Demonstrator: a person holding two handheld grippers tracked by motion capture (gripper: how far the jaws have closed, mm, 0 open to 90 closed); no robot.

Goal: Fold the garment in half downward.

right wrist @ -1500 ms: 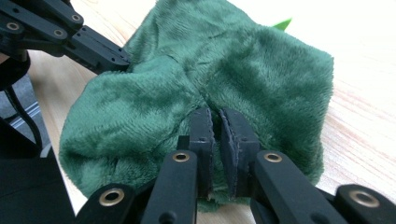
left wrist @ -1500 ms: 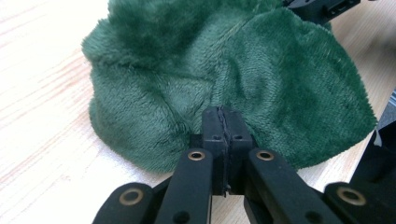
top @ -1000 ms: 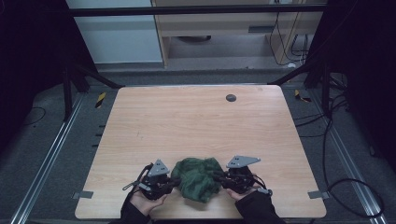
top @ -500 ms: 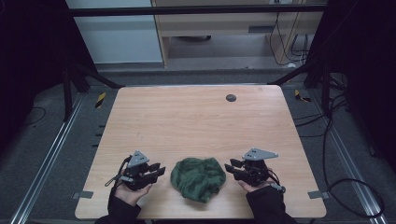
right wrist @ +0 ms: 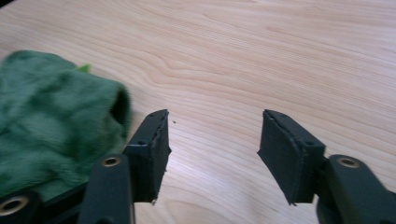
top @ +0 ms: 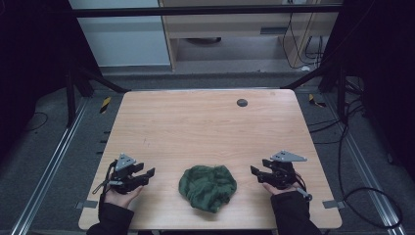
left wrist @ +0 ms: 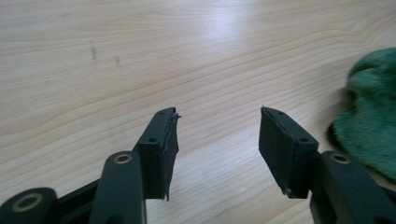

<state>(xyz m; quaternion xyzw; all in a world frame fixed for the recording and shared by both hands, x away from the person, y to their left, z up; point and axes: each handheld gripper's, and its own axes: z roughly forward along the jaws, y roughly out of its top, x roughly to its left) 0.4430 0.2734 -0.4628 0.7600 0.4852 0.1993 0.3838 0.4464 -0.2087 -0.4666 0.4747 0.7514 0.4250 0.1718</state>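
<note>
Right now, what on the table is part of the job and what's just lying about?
In the job:
- green cloth, bunched at the near edge
- left hand-held gripper, open, jaws just opened, nothing between them
- right hand-held gripper, open, same

Lying about:
- small dark round thing near the far edge
- table itself

The surface (top: 205,127) is overlooked from above and forward. Each gripper view is aimed low and close along its jaws; the green cloth (top: 208,187) beside them is shared.
</note>
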